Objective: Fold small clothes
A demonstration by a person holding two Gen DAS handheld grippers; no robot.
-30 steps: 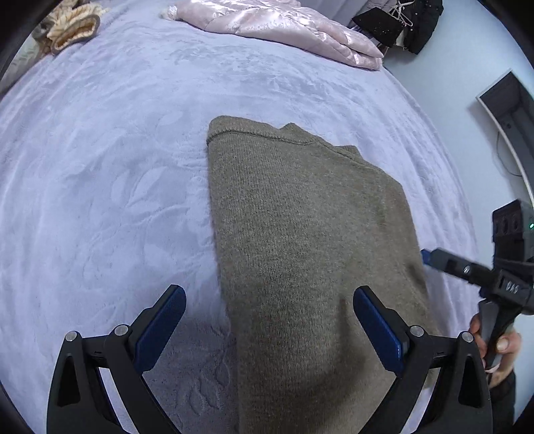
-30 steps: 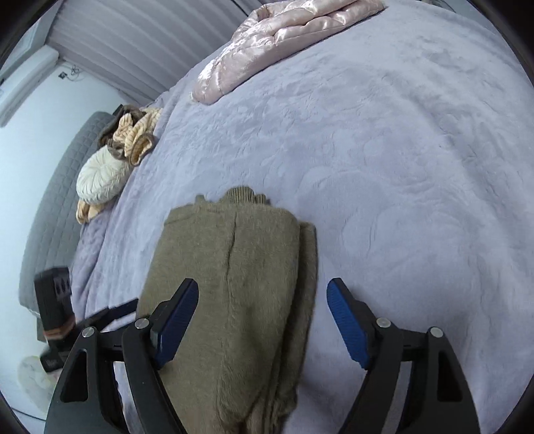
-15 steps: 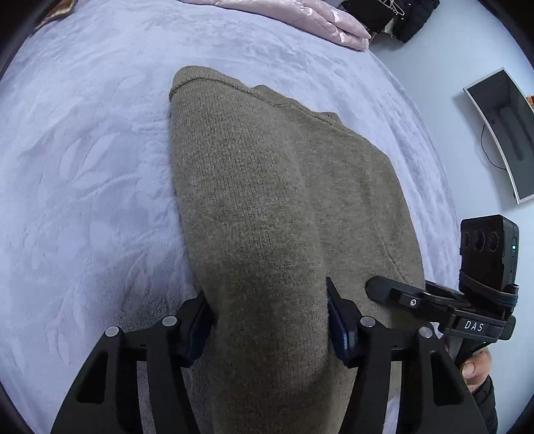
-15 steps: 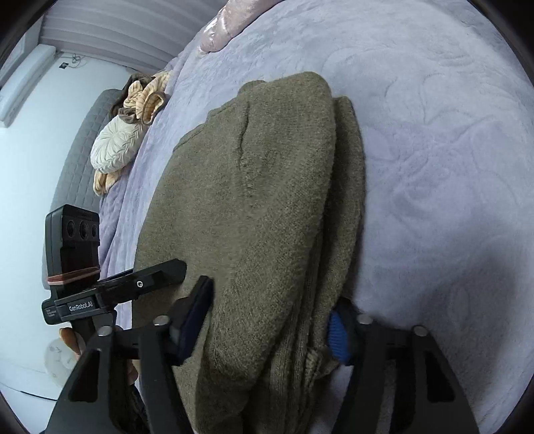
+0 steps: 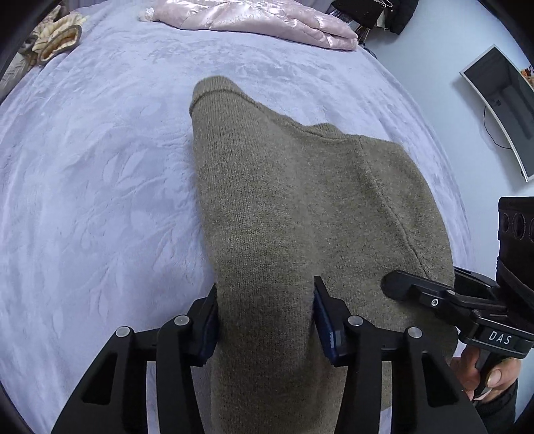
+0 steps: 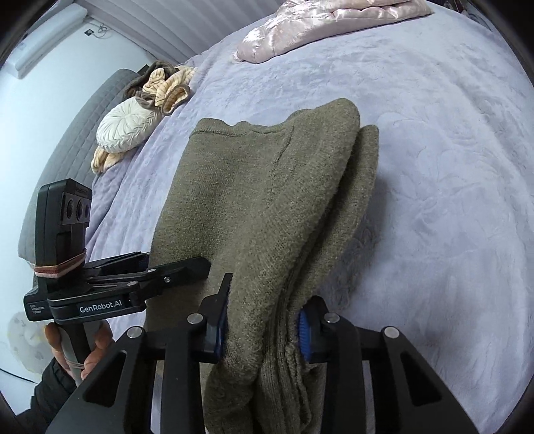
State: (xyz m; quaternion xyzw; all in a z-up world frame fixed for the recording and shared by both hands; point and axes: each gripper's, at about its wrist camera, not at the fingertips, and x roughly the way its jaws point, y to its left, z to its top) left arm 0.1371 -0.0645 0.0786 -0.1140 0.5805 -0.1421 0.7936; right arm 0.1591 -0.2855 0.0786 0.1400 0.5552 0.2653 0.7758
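Note:
An olive-green knitted sweater [image 5: 293, 207] lies folded lengthwise on the lilac bed cover [image 5: 100, 167]. My left gripper [image 5: 265, 320] is shut on its near left edge and holds it raised. My right gripper [image 6: 263, 320] is shut on the near right edge, where several folded layers [image 6: 333, 207] bunch between the blue pads. The far end with the ribbed hem [image 6: 213, 130] still rests on the bed. Each gripper shows in the other's view, the right one [image 5: 434, 297] and the left one [image 6: 140, 277].
A pink satin garment [image 5: 260, 20] lies at the far side of the bed. A cream cushion [image 6: 126, 123] and striped beige clothes [image 6: 167, 86] sit at the far left by the grey headboard [image 6: 63, 133]. A monitor [image 5: 500, 100] hangs on the right wall.
Both grippers went from open above the sweater to shut on its near edges. They have since lifted the near end off the bed.

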